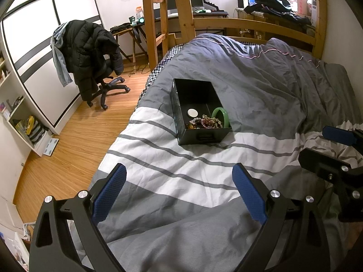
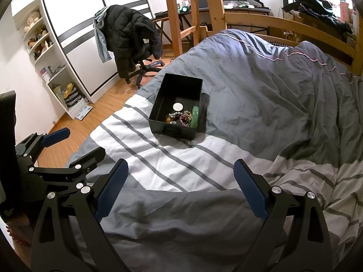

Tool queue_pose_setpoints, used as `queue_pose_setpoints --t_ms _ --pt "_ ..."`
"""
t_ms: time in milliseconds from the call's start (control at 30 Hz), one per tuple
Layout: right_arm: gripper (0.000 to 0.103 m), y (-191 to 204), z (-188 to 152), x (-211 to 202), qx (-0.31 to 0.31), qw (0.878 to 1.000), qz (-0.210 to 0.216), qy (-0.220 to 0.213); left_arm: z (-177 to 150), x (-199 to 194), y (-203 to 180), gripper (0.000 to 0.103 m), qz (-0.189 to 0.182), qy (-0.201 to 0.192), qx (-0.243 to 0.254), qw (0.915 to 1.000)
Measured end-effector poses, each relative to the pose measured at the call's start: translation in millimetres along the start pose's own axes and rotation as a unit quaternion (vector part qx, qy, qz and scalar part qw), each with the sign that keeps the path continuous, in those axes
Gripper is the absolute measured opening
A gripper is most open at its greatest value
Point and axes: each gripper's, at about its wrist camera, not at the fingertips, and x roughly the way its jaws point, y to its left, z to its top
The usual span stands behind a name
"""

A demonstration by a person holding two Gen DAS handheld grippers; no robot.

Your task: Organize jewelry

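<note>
A black open box [image 1: 181, 104] [image 2: 158, 104] sits on the striped duvet. Inside it lie a green bangle [image 1: 221, 115] [image 2: 195, 116], a white round disc [image 1: 192, 112] [image 2: 177, 106] and a heap of beaded bracelets [image 1: 204, 122] [image 2: 179, 117]. My left gripper [image 1: 179, 172] is open and empty, held over the duvet well short of the box. My right gripper [image 2: 181, 170] is open and empty too, also short of the box. Each gripper shows in the other's view: the right gripper in the left wrist view [image 1: 326, 145], the left gripper in the right wrist view [image 2: 77, 142].
The grey and white duvet [image 1: 261, 95] [image 2: 272, 90] covers a wooden-framed bed [image 1: 249, 23]. An office chair with a black jacket [image 1: 90, 56] [image 2: 131, 38] stands on the wooden floor to the left. A white wardrobe and shelves [image 2: 45, 52] line the left wall.
</note>
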Motion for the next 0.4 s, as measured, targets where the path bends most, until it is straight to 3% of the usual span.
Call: queue_pose_setpoints --t_ms 400 --pt "0.093 -2.0 -0.6 0.5 0.002 1.0 0.0 0.001 -1.5 0.0 -1.6 0.093 -0.002 0.0 0.004 1.0"
